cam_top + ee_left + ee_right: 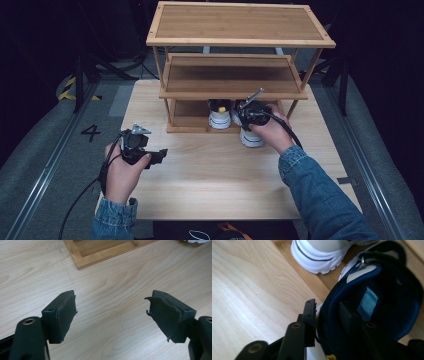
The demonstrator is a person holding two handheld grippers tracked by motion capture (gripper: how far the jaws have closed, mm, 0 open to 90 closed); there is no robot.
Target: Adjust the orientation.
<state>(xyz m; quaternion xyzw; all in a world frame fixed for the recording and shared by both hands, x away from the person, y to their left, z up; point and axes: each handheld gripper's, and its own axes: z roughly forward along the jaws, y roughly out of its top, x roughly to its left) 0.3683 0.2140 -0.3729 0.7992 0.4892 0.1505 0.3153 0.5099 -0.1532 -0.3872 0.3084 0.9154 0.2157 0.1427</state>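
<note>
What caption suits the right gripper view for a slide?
Right gripper straddles the collar of a white and navy shoe beside its mate.

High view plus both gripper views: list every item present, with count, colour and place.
Table: one, light wood, centre.
Shelf rack: one, bamboo, three tiers, at the table's far side.
Sneakers: two, white with navy lining; left sneaker on the bottom tier, right sneaker at the rack's front edge, partly on the table.
Floor marking "4": one, black, left of the table.
Left gripper: black, open over bare table.
Right gripper: black, jaws straddling the right sneaker's collar.
Sleeves: two, blue denim.
</note>
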